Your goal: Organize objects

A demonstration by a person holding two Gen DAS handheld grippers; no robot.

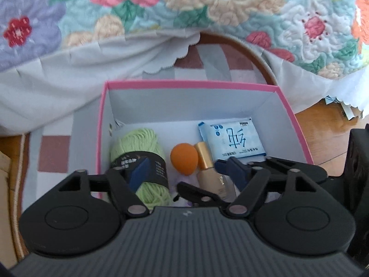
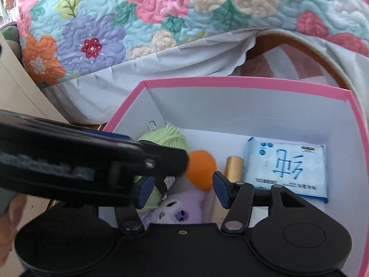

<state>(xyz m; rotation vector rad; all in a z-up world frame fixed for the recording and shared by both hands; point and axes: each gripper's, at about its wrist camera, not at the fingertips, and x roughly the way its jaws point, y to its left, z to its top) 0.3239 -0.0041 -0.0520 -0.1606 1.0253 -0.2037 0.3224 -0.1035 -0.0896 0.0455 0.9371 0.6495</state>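
Observation:
A pink-rimmed white box (image 1: 189, 84) (image 2: 242, 79) sits on the floor by a bed. Inside lie a green yarn skein (image 1: 140, 143) (image 2: 170, 136), an orange sponge egg (image 1: 183, 159) (image 2: 201, 168), a gold-capped foundation bottle (image 1: 205, 159) (image 2: 234, 167), a blue wipes packet (image 1: 233, 142) (image 2: 288, 168) and a purple plush toy (image 2: 177, 210). My left gripper (image 1: 182, 170) is open above the box contents. My right gripper (image 2: 182, 190) is open and empty above the plush toy. The left gripper's body crosses the right wrist view (image 2: 92, 159).
A floral quilt (image 1: 184, 7) and white bed skirt (image 1: 69, 73) hang behind the box. A checked rug (image 1: 54, 154) lies under the box on a wooden floor (image 1: 327, 127).

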